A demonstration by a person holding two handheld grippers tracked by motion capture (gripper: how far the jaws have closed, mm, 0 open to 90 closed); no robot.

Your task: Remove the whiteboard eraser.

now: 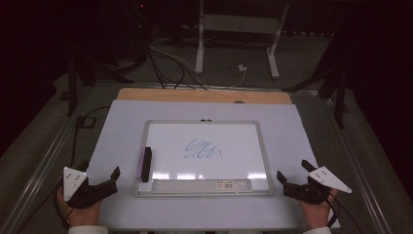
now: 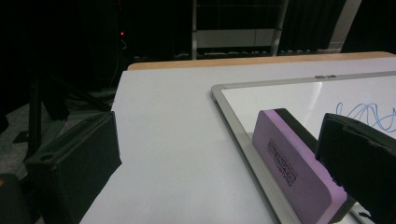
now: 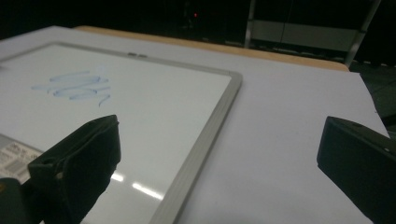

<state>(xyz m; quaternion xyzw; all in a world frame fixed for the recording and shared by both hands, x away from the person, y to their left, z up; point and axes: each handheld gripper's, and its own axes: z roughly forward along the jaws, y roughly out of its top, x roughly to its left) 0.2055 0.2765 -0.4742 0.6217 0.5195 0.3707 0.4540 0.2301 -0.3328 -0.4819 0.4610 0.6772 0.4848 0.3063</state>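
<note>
Currently I hold both tongs low at the near edge of the bench [image 1: 122, 122], one at each side of the whiteboard [image 1: 263, 146]. My left tongs [image 1: 100, 183] are at the near left corner of the bench, and their jaws stand wide apart with nothing between them. In the left gripper view I see the white sheet of the bench in the gap, and the purple eraser [image 2: 292, 168] lies just beyond the inner jaw, not touched by it. My right tongs [image 1: 294, 178] are at the near right corner, also spread wide and holding nothing; in the right gripper view the grey frame of the whiteboard runs up through the gap between the two jaws.

The eraser [image 1: 145, 164] lies on the left side of the whiteboard, along its left frame, with the long side pointing away from me. It has a purple body and a black felt part, and some black print is on the purple face, too small to read. It is near my left tongs but apart from them.

On the middle of the whiteboard there is a blue scribble [image 1: 202, 150]. A label strip [image 1: 226, 184] sits on the near rim of the board.
</note>
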